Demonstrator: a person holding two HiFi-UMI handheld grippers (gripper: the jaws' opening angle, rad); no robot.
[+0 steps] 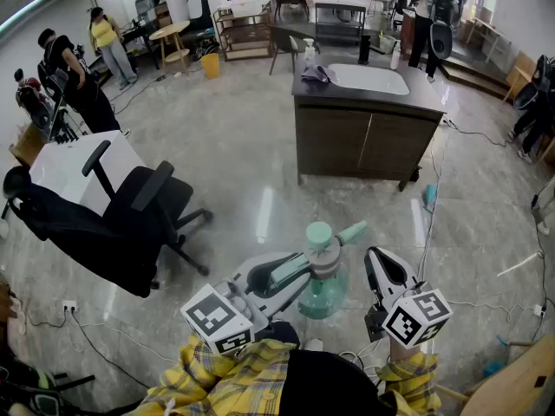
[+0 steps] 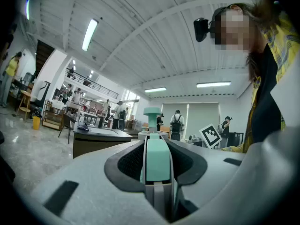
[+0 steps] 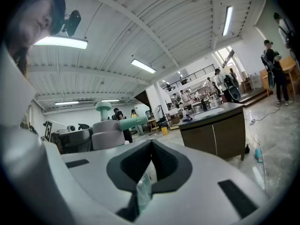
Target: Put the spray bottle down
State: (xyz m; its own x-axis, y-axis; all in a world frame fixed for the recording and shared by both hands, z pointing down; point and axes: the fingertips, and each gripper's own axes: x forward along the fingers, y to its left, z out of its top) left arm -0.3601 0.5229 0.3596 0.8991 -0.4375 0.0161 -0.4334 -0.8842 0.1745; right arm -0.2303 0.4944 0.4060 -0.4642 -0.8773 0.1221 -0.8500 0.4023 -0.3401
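Note:
In the head view a spray bottle (image 1: pixel 323 277) with a clear teal body, grey collar and mint-green cap hangs upright over the floor, close in front of the person. My left gripper (image 1: pixel 299 267) reaches in level from the left and is shut on its mint-green trigger. In the left gripper view that trigger (image 2: pixel 158 156) fills the gap between the jaws of the left gripper (image 2: pixel 157 139). My right gripper (image 1: pixel 373 255) is just right of the bottle, shut and apart from it. In the right gripper view the right gripper (image 3: pixel 151 143) has closed jaws, with the spray bottle (image 3: pixel 107 131) to their left.
A dark cabinet with a white sink (image 1: pixel 367 102) stands ahead across the glossy floor. A black office chair (image 1: pixel 117 219) and a white table (image 1: pixel 74 163) are at the left. A teal item (image 1: pixel 429 198) and cables lie at the right. Several people stand at the back.

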